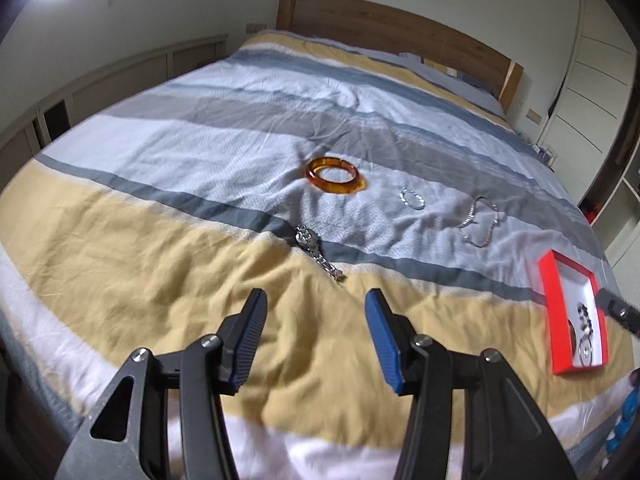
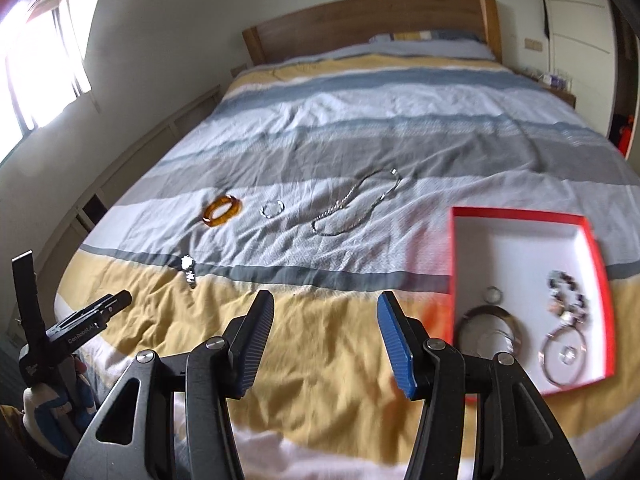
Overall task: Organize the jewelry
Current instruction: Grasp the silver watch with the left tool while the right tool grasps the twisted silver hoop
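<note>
An amber bangle point(image 1: 335, 175) point(image 2: 222, 210), a small silver bracelet point(image 1: 412, 199) point(image 2: 272, 209), a silver chain necklace point(image 1: 480, 220) point(image 2: 356, 207) and a silver watch point(image 1: 318, 252) point(image 2: 188, 268) lie on the striped bedspread. A red box with a white inside point(image 1: 548, 312) point(image 2: 520, 248) lies at the right and holds several jewelry pieces point(image 2: 566, 304). My left gripper point(image 1: 316, 300) is open and empty, just short of the watch. My right gripper point(image 2: 326, 304) is open and empty, left of the box.
The bed point(image 1: 160, 184) has a wooden headboard point(image 1: 392, 32) point(image 2: 360, 24) at the far end. Low cabinets point(image 1: 100, 92) run along the left wall under a window point(image 2: 36, 64). White wardrobes point(image 1: 592, 92) stand at the right.
</note>
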